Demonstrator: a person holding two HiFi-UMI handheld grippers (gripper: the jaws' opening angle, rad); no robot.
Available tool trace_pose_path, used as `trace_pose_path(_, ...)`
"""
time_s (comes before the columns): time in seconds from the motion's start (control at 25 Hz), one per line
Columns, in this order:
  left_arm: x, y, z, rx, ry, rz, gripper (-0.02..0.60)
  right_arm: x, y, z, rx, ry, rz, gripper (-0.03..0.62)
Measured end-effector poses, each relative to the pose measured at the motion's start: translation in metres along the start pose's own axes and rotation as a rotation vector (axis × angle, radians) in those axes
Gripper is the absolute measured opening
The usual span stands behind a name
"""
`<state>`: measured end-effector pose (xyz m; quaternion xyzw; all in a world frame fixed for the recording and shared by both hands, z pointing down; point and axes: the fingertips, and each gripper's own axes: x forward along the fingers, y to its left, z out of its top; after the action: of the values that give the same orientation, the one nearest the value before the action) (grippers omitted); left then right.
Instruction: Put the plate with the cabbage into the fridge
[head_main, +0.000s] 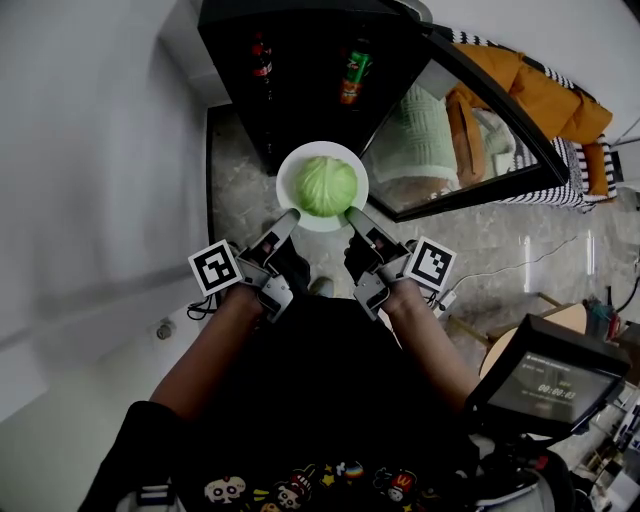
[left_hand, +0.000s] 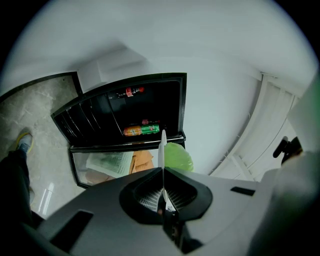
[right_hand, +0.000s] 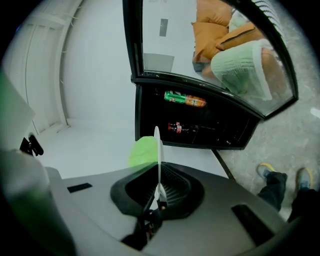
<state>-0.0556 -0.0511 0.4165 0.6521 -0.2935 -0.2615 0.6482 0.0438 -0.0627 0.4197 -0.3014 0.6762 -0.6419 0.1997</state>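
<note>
A white plate (head_main: 352, 167) carrying a pale green cabbage (head_main: 325, 185) hangs in the air in front of the open black fridge (head_main: 300, 60). My left gripper (head_main: 289, 217) is shut on the plate's near-left rim, my right gripper (head_main: 351, 216) on its near-right rim. In the left gripper view the plate (left_hand: 162, 147) shows edge-on between the jaws with the cabbage (left_hand: 178, 157) behind it. In the right gripper view the plate (right_hand: 157, 150) is edge-on too, the cabbage (right_hand: 142, 151) to its left.
The fridge's glass door (head_main: 470, 130) stands swung open to the right. Inside are a cola bottle (head_main: 261, 58) and a green and orange bottle (head_main: 354, 72). A white wall (head_main: 90, 150) is at the left. A monitor (head_main: 545, 378) sits at lower right.
</note>
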Motion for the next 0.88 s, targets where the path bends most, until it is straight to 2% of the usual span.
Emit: trace_pose_path(0.88,0.0016,-0.0005,-0.0003,-0.011,0.019,0.025,0.012,-0.0017,-0.0039,-0.0008,0.028,-0.015,-0.025,0.021)
